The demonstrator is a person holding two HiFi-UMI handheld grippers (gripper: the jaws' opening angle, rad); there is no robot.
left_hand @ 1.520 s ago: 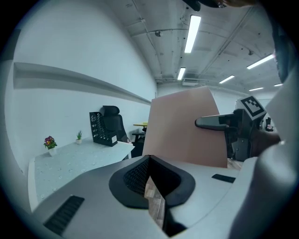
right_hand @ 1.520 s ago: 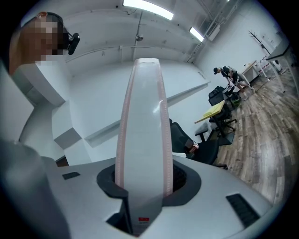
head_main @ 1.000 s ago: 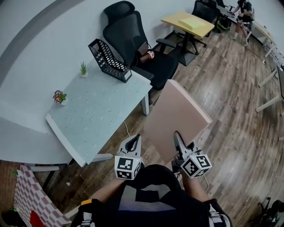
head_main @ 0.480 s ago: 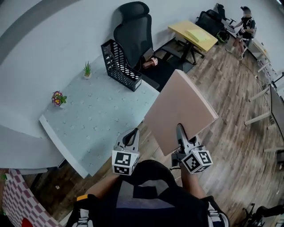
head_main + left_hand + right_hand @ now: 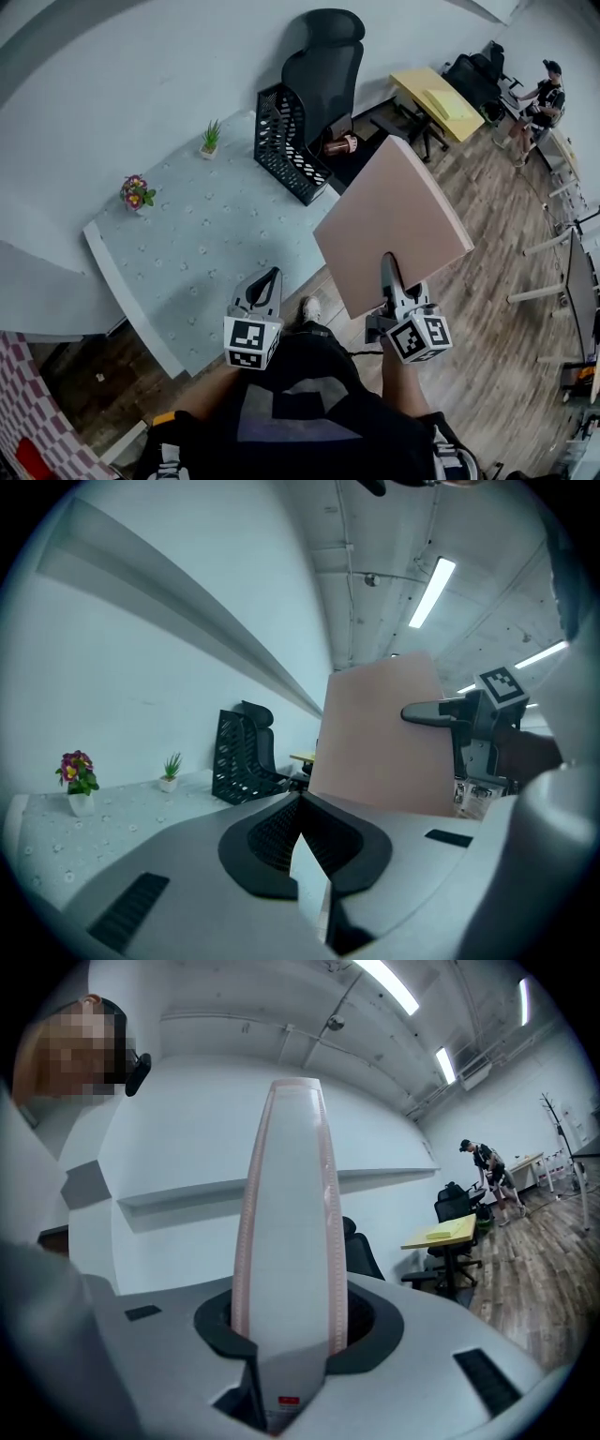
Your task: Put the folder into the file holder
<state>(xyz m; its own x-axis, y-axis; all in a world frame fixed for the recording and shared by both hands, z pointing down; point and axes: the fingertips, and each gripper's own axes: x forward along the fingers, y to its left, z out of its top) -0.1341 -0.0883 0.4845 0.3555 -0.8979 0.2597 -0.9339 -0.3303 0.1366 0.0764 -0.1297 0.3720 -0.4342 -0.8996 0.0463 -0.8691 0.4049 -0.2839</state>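
A pink folder stands on edge above the floor, just right of the table's corner. My right gripper is shut on its near lower edge. In the right gripper view the folder rises edge-on from between the jaws. The black mesh file holder stands upright at the far right corner of the pale blue table, apart from the folder. My left gripper hangs shut and holding nothing over the table's near edge. The left gripper view shows the file holder ahead and the folder to the right.
A black office chair stands right behind the file holder. A small green plant and a flower pot stand at the table's far left side. A yellow table and a person are far off on the wooden floor.
The table and file holder have drawn nearer and more central in the head view. The folder, still held by the right gripper, now sits closer to the file holder.
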